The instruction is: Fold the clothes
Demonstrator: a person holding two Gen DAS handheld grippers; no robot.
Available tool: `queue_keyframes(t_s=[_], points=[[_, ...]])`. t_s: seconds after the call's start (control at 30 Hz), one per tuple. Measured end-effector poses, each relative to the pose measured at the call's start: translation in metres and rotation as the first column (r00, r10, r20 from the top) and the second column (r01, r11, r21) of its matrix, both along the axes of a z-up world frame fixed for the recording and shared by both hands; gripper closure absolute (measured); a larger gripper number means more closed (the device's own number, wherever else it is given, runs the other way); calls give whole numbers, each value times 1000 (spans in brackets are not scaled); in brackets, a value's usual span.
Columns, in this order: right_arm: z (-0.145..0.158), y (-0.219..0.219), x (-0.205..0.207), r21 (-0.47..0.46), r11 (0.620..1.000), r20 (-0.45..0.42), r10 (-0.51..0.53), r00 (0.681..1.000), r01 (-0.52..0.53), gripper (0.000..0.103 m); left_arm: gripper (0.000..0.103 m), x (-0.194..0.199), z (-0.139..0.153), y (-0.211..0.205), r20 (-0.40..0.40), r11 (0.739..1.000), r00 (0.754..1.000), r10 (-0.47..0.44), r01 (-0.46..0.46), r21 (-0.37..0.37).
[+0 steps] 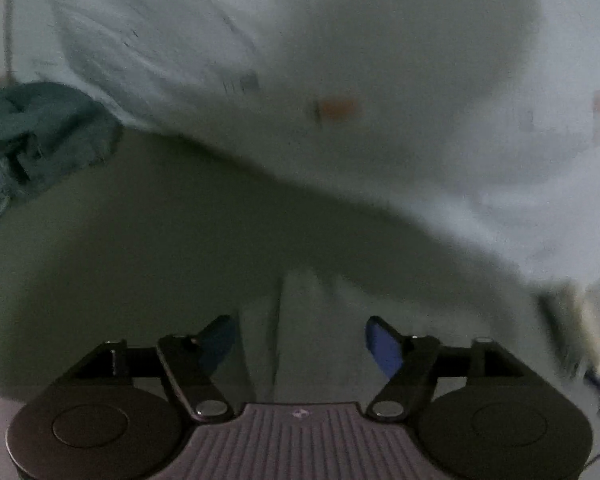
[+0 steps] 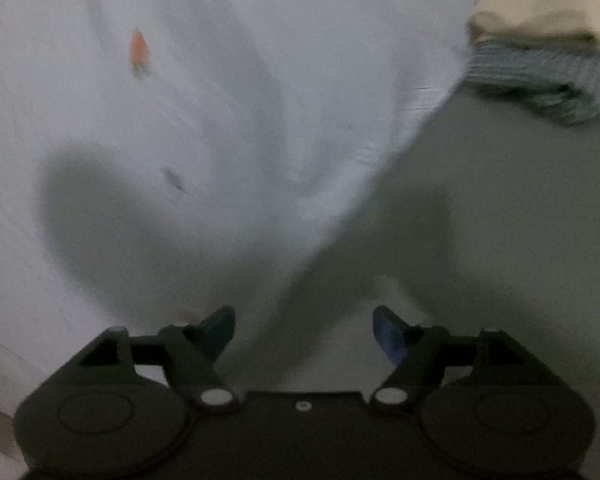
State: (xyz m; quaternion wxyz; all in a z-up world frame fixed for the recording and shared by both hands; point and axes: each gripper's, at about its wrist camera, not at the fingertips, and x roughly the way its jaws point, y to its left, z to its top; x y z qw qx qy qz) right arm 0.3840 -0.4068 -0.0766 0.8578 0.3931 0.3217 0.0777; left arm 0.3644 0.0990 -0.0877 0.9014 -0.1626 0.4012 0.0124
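Left wrist view, from the left: a crumpled teal garment (image 1: 40,132) lies at the far left edge on the grey tabletop (image 1: 160,240). The white garment (image 1: 340,60), printed with small orange motifs, spreads across the upper centre and right. Its near edge runs diagonally, from upper left down to lower right, so the cloth lies closer to the fingers on the right side. The left hand-held gripper (image 1: 300,340) is released: its jaws stand apart with only bare tabletop and a pale strip of cloth between them, and nothing is grasped.

Right wrist view, from the left: the white garment (image 2: 180,120) fills the left and centre, and a lobe of it reaches down to a point between the spread fingers. The right hand-held gripper (image 2: 304,332) is likewise released and empty. At upper right, well apart from the garment's edge, sits a stack of folded clothes (image 2: 548,52), cream on top of grey.

Judgement: the garment lies ahead of both tools, and the right one is nearer to cloth, so it appears better placed to pinch an edge first
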Motion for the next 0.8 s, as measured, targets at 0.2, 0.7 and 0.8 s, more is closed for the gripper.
queue_keyframes(t_s=[0.2, 0.7, 0.8], points=[[-36, 30, -6, -274, 958, -142, 45, 989, -83, 2, 14, 16, -46, -20, -176, 996, 981, -79, 86, 34], [-20, 73, -20, -462, 849, -135, 219, 966, -257, 99, 98, -26, -27, -2, -74, 981, 995, 70, -82, -174], [-13, 70, -28, -472, 846, -143, 204, 968, -248, 99, 102, -41, -30, 12, -104, 978, 983, 150, -163, -133]])
